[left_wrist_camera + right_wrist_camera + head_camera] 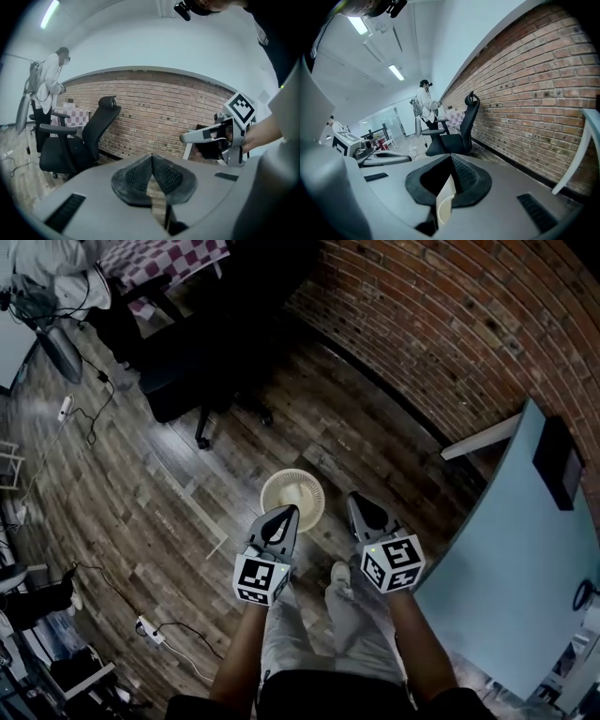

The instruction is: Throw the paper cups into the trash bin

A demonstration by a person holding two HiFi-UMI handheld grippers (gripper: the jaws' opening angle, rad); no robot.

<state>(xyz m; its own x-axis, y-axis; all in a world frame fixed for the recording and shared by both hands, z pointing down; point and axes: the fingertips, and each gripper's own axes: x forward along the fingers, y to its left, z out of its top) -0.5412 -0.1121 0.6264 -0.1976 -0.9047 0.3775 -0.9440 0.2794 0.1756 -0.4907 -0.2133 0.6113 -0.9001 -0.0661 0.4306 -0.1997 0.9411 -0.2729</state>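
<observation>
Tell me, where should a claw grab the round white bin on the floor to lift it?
Probably the rim of the round white bin, coming straight down from above with one jaw inside and one outside. It stands upright on the wooden floor with its open mouth facing up, and its round body looks too wide to span.

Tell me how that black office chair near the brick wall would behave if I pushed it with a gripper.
The black office chair would probably roll: the head view shows castors under a star base on smooth wooden floor. Pushed high on its tall backrest, it may swivel or tip back rather than travel straight.
</observation>
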